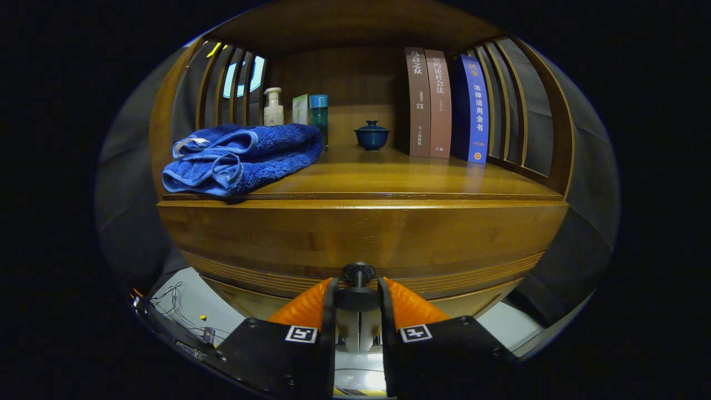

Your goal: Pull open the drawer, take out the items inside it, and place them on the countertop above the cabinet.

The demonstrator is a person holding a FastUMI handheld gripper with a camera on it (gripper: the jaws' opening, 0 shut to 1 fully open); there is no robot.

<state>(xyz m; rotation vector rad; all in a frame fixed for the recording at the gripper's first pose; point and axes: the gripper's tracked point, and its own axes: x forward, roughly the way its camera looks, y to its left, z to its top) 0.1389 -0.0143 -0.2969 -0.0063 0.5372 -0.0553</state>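
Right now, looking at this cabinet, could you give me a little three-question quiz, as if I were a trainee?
1. True or false: the drawer is closed.
2. What lies folded on the countertop, at the far end from the books? A) blue towel B) newspaper C) plate
3. Fill in: the gripper has its two orange fingers on either side of the drawer's ____.

Key
1. True; its front sits flush under the countertop.
2. A, the blue towel.
3. Knob; whether both fingers press on it is hard to tell.
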